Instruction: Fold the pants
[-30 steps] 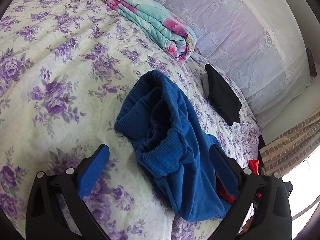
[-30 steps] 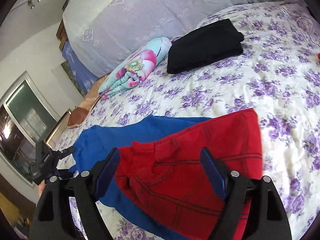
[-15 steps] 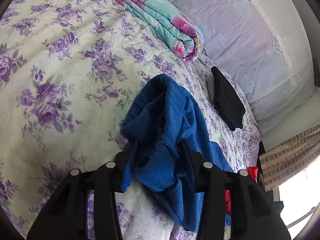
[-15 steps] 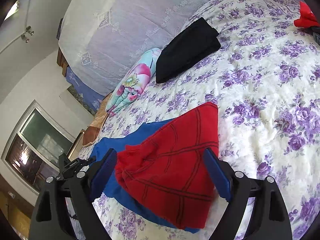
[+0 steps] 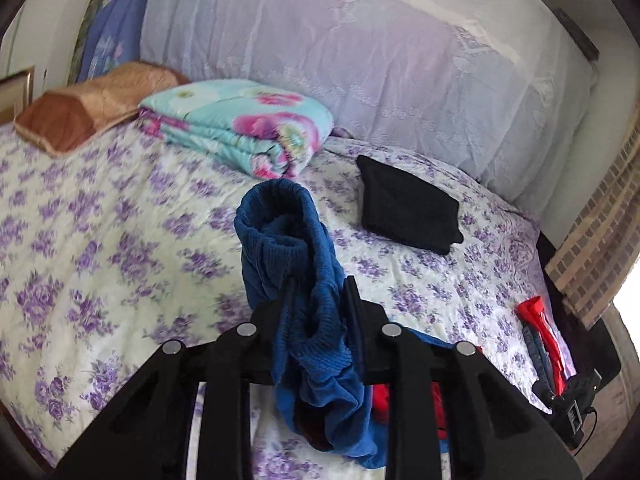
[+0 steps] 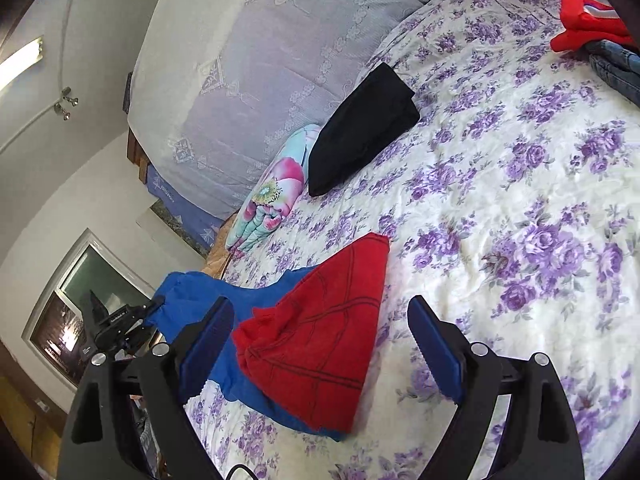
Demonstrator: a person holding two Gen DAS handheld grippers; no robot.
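Note:
The pants are blue and red. In the left wrist view my left gripper [image 5: 318, 286] is shut on the blue ribbed waistband [image 5: 286, 236] and holds it lifted off the floral bedspread [image 5: 100, 248]; the blue fabric hangs down between the fingers. In the right wrist view the red part of the pants [image 6: 320, 336] lies on the bed over the blue part [image 6: 192, 292], which rises to the left gripper [image 6: 120, 320]. My right gripper [image 6: 320, 328] is open and empty, its fingers on either side of the red fabric.
A folded black garment [image 5: 408, 208] and a folded floral quilt [image 5: 240, 124] lie near the lilac headboard cover [image 5: 400, 60]. A brown pillow [image 5: 88, 104] is at the far left. Red and denim clothes [image 6: 592, 36] lie at the bed's edge.
My left gripper has closed on the blue waistband and lifted it off the bed. My right gripper has stayed open and drawn back slightly from the red fabric.

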